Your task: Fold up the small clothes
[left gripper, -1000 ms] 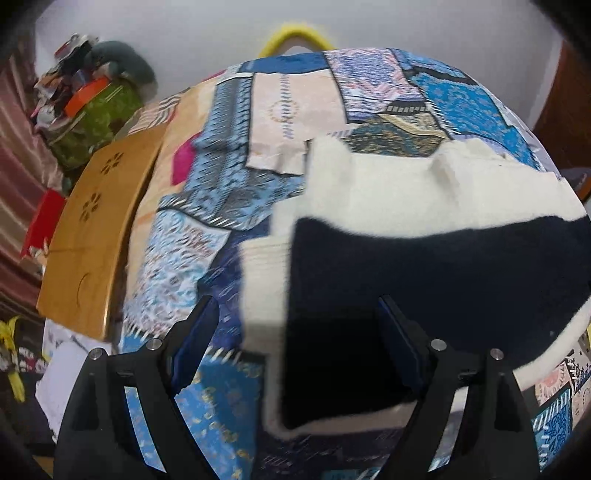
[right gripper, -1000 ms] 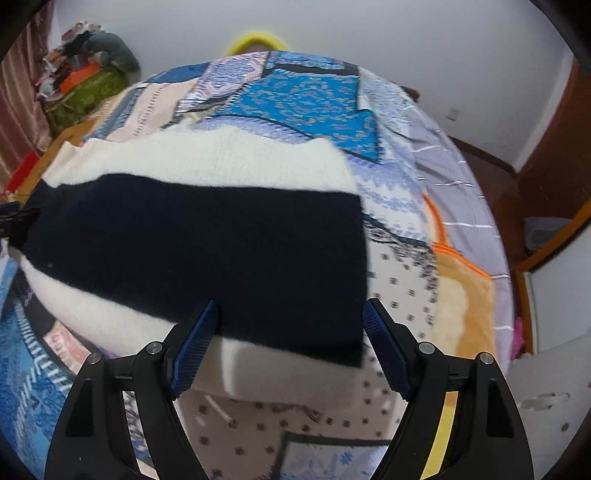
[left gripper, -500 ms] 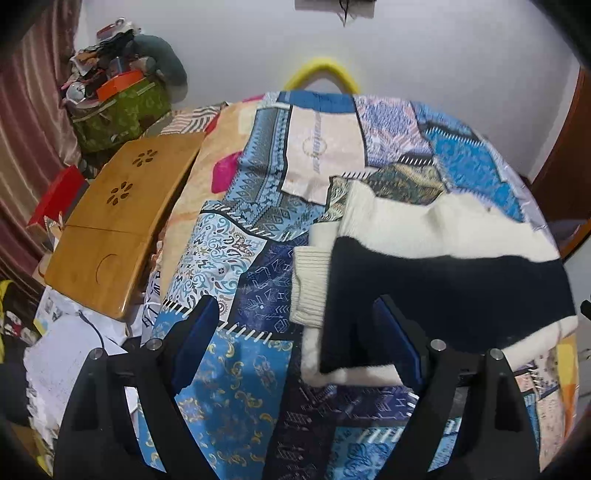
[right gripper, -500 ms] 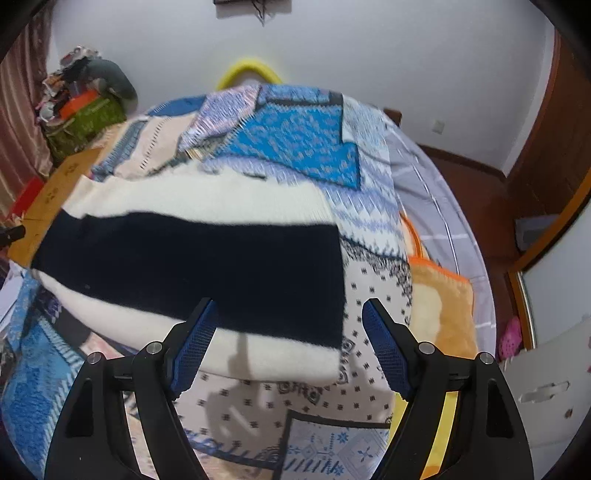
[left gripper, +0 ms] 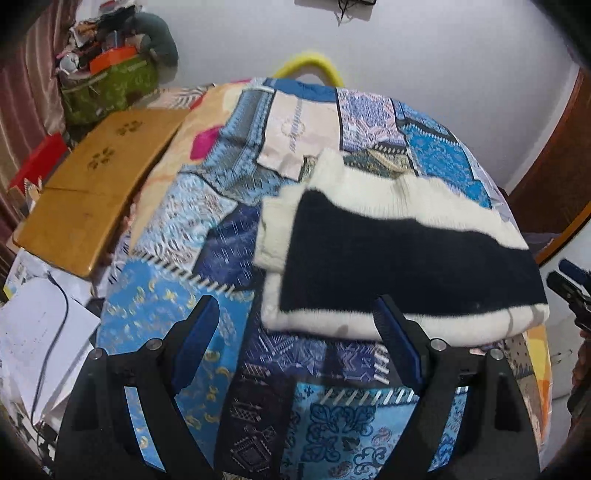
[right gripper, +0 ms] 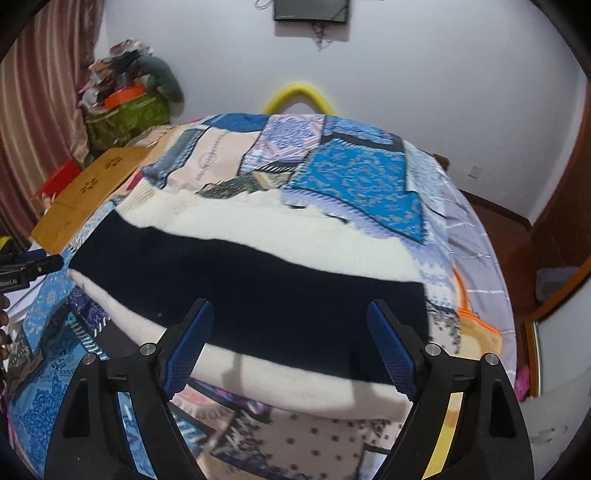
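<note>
Both your grippers have pulled up and back from the folded sweater

Your left gripper gapes empty; your right gripper, jaws opening, holds nothing. Sweater lies on the patchwork quilt. Only the right view shows the wall screen and partly readable white lettering on the other gripper's body

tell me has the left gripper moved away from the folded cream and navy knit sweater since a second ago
Yes. The left gripper has pulled back and up: the folded sweater, lying on the patchwork bedspread, looks smaller and further off, no longer between its jaws.
</note>
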Demonstrator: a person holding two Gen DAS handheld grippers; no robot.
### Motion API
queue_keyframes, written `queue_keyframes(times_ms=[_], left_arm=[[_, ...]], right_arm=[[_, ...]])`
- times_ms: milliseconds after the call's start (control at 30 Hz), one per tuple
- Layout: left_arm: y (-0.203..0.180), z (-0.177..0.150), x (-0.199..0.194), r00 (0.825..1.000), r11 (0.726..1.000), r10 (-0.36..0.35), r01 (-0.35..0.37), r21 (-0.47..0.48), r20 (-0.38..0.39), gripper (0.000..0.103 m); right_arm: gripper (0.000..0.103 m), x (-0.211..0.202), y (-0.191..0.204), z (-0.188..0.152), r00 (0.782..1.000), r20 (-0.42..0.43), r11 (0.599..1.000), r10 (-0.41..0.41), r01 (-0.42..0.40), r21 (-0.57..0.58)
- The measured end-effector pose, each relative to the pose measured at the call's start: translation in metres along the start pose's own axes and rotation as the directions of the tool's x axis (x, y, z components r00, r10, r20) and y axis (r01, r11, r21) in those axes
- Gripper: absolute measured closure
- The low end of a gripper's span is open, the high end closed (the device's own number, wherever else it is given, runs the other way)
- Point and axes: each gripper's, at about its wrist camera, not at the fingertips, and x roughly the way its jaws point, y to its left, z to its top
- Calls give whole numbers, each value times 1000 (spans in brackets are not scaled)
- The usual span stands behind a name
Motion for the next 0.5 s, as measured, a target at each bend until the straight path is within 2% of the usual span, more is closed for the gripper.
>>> queue_keyframes(times_ms=[300, 500], left_arm=[[-3, -20, 28, 989, 998, -63, 62, -6, -133, 17], [-7, -20, 50, 960, 987, -157, 146, -61, -234, 18]], right_arm=[[20, 31, 28, -3, 998, -52, 998, 36, -39, -55], [20, 55, 32, -12, 991, -118, 996, 60, -68, -60]])
